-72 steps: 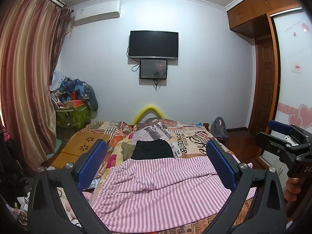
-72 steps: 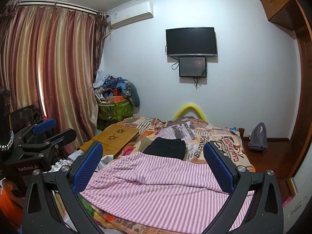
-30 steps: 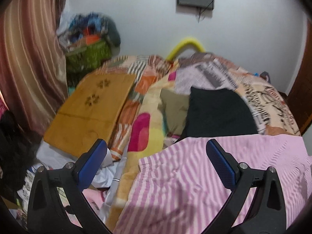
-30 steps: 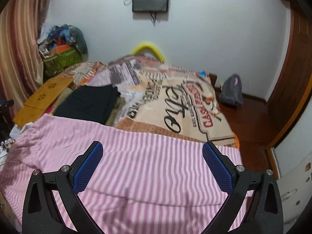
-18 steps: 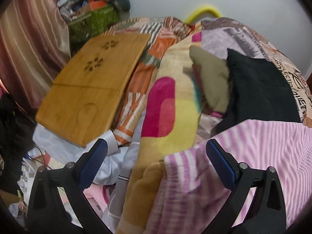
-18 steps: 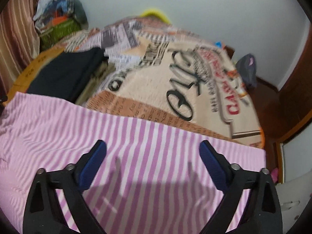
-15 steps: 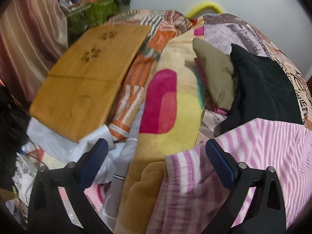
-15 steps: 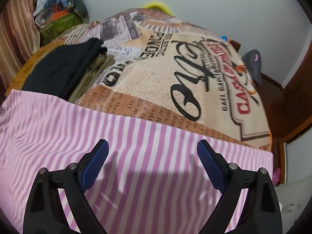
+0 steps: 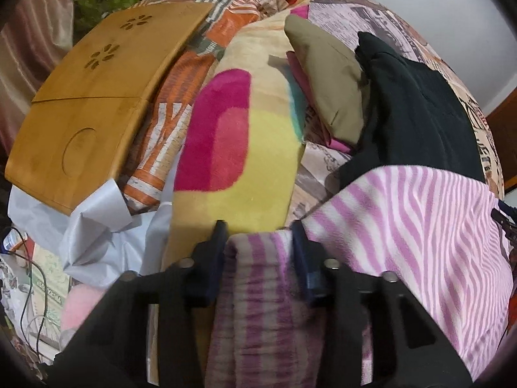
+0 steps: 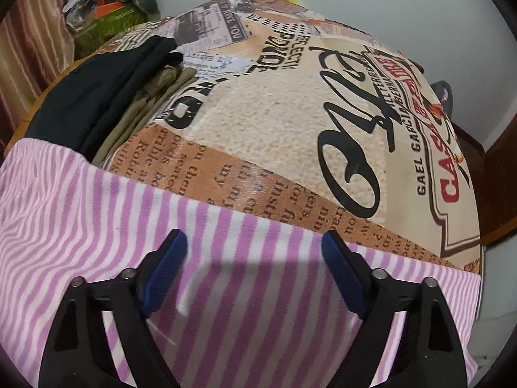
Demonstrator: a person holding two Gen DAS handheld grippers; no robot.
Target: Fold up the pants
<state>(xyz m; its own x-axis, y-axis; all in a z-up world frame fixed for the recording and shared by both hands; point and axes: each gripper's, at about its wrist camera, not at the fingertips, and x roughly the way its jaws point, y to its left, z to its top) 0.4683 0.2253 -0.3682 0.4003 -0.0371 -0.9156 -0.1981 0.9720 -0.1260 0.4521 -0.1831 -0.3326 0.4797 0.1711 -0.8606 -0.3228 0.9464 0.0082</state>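
Observation:
The pink-and-white striped pants (image 9: 420,226) lie spread across the near end of the bed. My left gripper (image 9: 258,236) is shut on a bunched corner of the pants at their left end, the cloth squeezed between the blue pads. In the right wrist view the pants (image 10: 80,213) lie flat over the printed blanket (image 10: 274,123). My right gripper (image 10: 253,245) is open, low over the pants' far edge, its fingers (image 10: 168,255) straddling striped cloth without gripping it.
A folded black garment (image 9: 420,106) and an olive one (image 9: 326,77) lie on the bed behind the pants. A wooden lap tray (image 9: 97,87) sits at the left on a colourful blanket (image 9: 232,148). Clutter and white plastic (image 9: 97,226) lie left of the bed.
My left gripper dropped to the pants' left corner and closed on it. My right gripper lowered toward the pants' far edge and its jaws narrowed somewhat while staying open.

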